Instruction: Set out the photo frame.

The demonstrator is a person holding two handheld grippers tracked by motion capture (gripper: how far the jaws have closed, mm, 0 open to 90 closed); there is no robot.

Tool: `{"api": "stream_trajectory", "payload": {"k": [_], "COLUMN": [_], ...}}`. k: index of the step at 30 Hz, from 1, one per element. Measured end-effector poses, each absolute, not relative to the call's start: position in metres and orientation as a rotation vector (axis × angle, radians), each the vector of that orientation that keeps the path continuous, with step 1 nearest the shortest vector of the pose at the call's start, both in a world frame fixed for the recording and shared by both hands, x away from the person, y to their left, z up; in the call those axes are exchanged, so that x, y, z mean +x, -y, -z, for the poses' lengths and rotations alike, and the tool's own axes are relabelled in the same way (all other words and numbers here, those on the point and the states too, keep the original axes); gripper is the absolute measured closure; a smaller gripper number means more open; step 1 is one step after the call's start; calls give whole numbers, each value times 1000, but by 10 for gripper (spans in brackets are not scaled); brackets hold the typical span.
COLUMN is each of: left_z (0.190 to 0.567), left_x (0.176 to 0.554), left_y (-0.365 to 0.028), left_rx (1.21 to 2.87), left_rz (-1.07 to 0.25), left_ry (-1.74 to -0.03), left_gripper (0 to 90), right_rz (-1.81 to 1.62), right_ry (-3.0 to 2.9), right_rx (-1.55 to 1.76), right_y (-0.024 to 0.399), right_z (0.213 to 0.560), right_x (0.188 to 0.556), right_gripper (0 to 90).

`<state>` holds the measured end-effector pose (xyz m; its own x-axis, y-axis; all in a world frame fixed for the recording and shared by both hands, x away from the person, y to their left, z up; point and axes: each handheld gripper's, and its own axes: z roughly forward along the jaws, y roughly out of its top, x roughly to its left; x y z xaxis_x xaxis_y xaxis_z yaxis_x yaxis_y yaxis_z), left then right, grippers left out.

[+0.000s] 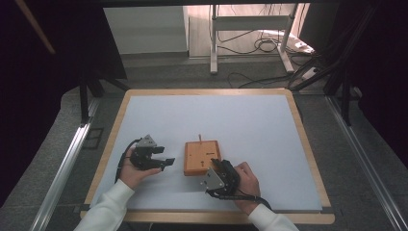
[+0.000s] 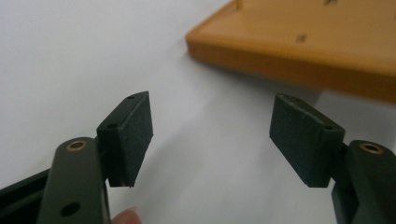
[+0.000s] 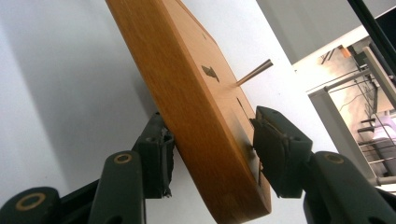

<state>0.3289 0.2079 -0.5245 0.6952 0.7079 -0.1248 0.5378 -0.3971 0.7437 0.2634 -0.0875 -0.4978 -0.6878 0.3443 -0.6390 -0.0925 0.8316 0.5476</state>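
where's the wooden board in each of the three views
High view: wooden board lies at the centre of the table, between the two grippers.
Left gripper view: upper right, beyond the open jaws.
Right gripper view: runs from top centre down between the jaws, which clamp its edge.
Shared landmark: the thin peg standing on it.

Left claw (image 1: 162,162) gapes wide; right claw (image 1: 217,166) is clamped

An orange-brown wooden board (image 1: 202,157) lay flat near the white mat's centre. A thin peg (image 1: 199,138) stood upright at its twelve-o'clock edge
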Motion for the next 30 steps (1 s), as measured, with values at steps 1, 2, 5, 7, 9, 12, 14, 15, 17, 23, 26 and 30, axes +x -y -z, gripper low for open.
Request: {"api": "stream_trajectory", "payload": {"k": [1,2,5,7,9,12,14,15,17,23,26,30], "left_z": [526,528,529,530,532,532,532,532,533,534,534,534], "left_x": [327,325,320,319,318,318,318,318,319,320,320,320], "left_y": [-211,-214,-221,-223,-224,-223,-223,-222,-222,-225,-225,-225], "left_rx": [2096,2094,2081,2078,2078,2075,2077,2081,2082,2066,2062,2056], "left_rz": [-270,-265,-268,-267,-263,-256,-256,-258,-255,-235,-229,-226], "left_ry": [-953,-959,-975,-972,-978,-977,-974,-970,-969,-984,-986,-982], "left_gripper": [300,300,301,301,301,301,302,302,302,302,303,305], "right_rz": [-713,-717,-720,-713,-711,-717,-725,-722,-717,-713,-694,-694], "right_ry": [-2229,-2230,-2236,-2239,-2243,-2250,-2251,-2257,-2258,-2286,-2294,-2305], "right_rx": [185,190,187,177,175,169,169,165,161,157,147,166], "right_y": [88,88,88,88,88,88,87,86,85,81,80,79], "right_z": [497,497,495,493,492,487,484,482,478,466,463,461], "right_x": [264,264,266,267,268,272,274,275,278,289,293,299], "right_gripper": [495,496,500,504,509,522,534,540,558,578,581,580]}}
